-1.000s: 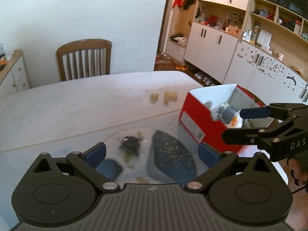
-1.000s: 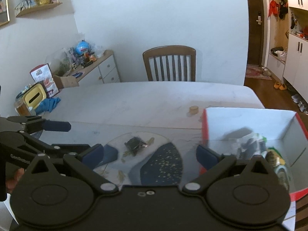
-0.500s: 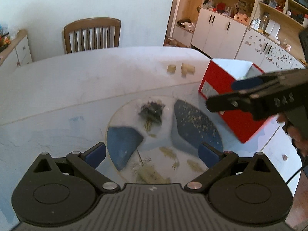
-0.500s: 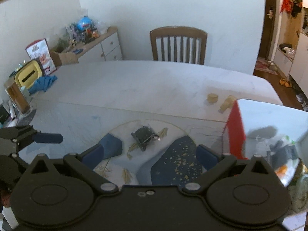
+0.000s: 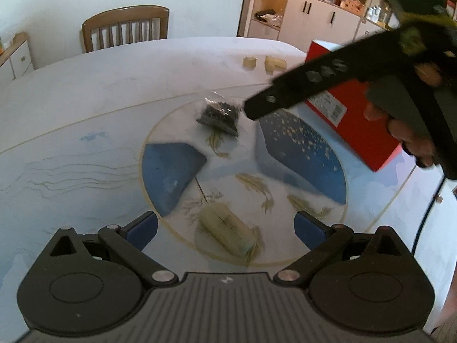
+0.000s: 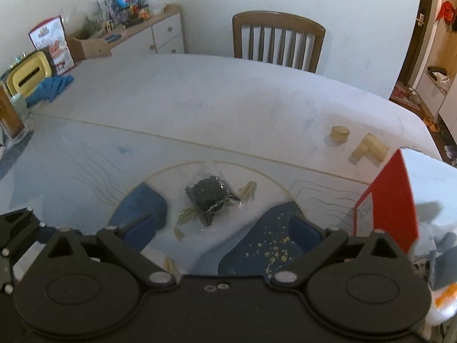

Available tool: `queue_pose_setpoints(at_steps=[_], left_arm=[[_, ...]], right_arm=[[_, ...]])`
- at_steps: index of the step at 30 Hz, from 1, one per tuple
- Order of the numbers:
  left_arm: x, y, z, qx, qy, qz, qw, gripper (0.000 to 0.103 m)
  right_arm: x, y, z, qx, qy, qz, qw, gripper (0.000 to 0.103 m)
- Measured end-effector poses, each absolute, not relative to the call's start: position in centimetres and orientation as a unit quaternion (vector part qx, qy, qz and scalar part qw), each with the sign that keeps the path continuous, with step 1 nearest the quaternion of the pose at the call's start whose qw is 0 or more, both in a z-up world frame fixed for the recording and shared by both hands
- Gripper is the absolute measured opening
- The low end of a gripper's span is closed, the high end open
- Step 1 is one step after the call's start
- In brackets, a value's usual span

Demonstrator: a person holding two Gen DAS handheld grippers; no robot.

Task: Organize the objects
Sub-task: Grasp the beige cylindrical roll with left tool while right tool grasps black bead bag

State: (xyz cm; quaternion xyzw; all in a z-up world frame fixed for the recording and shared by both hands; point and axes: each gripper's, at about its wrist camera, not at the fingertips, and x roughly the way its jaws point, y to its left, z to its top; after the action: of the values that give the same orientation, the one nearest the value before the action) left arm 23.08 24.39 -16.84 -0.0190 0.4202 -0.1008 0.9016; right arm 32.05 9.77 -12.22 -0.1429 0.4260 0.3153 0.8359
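A small clear bag of black beads [image 5: 218,114] [image 6: 210,197] lies on the painted round design of the table [image 5: 71,94]. My right gripper [image 6: 222,227] hovers just short of the bag, open, the bag lying ahead between its blue pads [image 6: 142,225]. From the left wrist view that same tool [image 5: 328,85] is a blurred black shape whose tip is next to the bag. My left gripper [image 5: 225,227] is open over the near part of the design, empty. A red box [image 5: 354,120] [image 6: 391,197] stands at the right. Two beige blocks [image 5: 265,63] [image 6: 357,143] rest farther back.
A wooden chair [image 6: 278,43] stands at the far side. At the left edge of the table are a yellow container [image 6: 27,75], a blue cloth [image 6: 51,88] and a glass jar [image 6: 10,117]. A sideboard [image 6: 137,37] and white cupboards [image 5: 314,20] line the walls.
Both grippers rose and tilted down over the table. The right one swung left, away from the red box, and now its tip is beside the bag of beads.
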Motion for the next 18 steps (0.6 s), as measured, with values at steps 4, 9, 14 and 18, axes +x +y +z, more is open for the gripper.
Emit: queue_pose_setpoints(at_steps=[4,9,14,18], left_arm=[[23.2,24.1,-17.5,-0.005,0.417,-0.100,0.903,0.102],[23.4,24.0,-18.0,0.003,0.414,-0.093,0.906,0.101],[23.7,24.1,-18.3,-0.002,0.415,-0.076,0.907,0.089],[23.7,24.0,-18.4,0.002,0.416,-0.067,0.907,0.078]], right_arm=[[33.2,10.6,-13.2,-0.151,0.433,0.311,0.833,0.095],[34.1,12.0,-14.1,-0.163,0.434,0.315,0.828,0.092],[35.0,13.1,-15.0,-0.173,0.437,0.318,0.823,0.088],[35.5,13.6,-15.7,-0.177,0.442,0.319,0.819,0.082]])
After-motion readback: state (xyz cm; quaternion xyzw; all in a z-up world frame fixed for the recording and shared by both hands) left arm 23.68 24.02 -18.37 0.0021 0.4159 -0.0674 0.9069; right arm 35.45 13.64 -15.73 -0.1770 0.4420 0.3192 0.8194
